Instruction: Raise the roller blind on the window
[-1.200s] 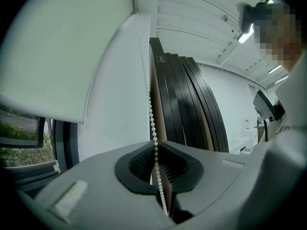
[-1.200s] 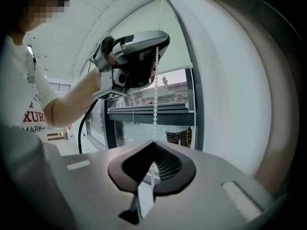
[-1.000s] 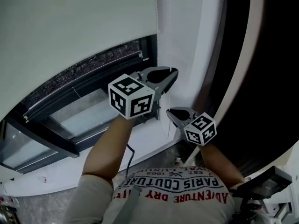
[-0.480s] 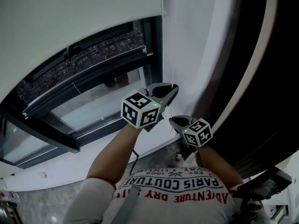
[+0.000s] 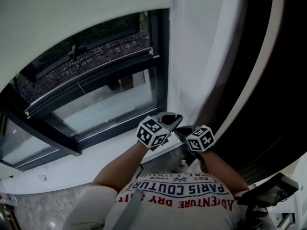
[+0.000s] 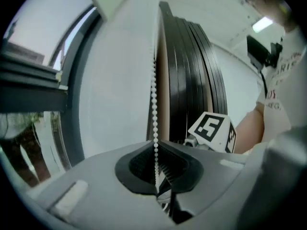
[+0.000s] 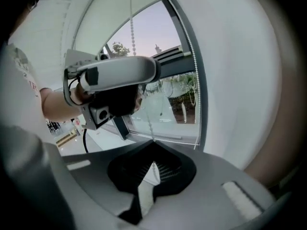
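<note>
There are two grippers, the left tongs (image 5: 175, 116) and the right tongs (image 5: 178, 129), and two marker cubes (image 5: 152, 132), one on each. There is one roller blind (image 5: 72, 13), one window (image 5: 105, 99), one bead chain (image 6: 154, 95), and one person (image 5: 177, 195) with two forearms in view.

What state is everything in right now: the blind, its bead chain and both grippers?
Roller blind: partly raised, with the lower part of the window uncovered.
Bead chain: hanging straight, pinched in both grippers.
Left gripper: jaws shut on the bead chain.
Right gripper: jaws shut on the bead chain.
</note>
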